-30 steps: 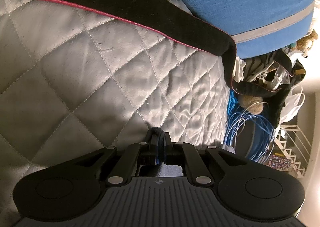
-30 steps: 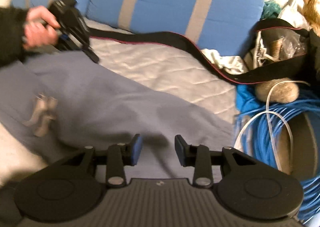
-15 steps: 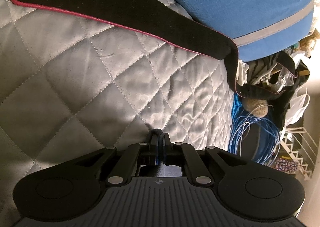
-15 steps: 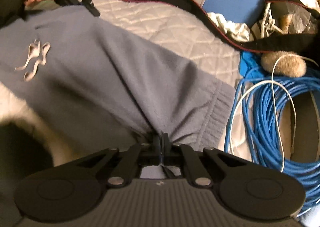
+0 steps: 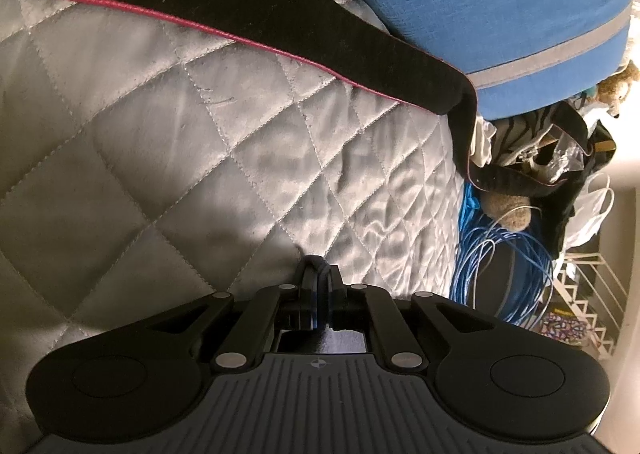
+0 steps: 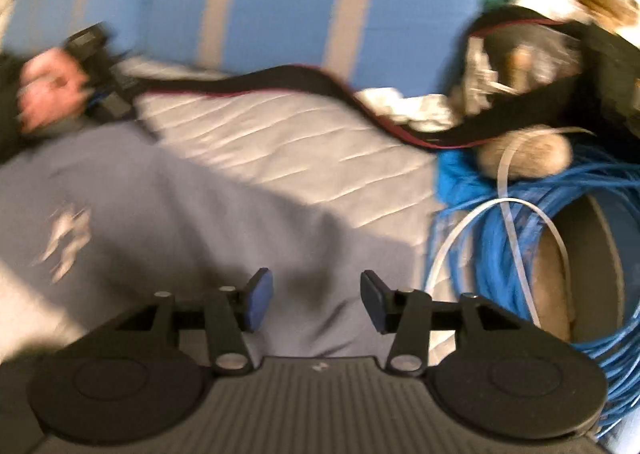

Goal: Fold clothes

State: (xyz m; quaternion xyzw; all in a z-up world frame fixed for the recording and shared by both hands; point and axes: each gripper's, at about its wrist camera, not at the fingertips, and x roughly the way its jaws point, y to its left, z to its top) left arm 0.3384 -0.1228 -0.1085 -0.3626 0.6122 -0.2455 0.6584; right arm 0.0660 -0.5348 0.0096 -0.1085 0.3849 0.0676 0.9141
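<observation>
Glossy quilted satin bedcover (image 5: 224, 158), matt grey fleece garment (image 6: 224, 214), matt black plastic right gripper (image 6: 316, 298).

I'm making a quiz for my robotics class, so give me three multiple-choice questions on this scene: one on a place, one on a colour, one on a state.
1. In the right wrist view, the blue cable coil lies: A right of the quilt; B left of it; C on it.
2. The edging of the black strap is: A red; B yellow; C white.
3. The right claw is: A open; B shut on cloth; C shut empty.
A, coil beyond quilt's right edge; A, red piping; A, jaws have just been opening, pads apart.
</observation>
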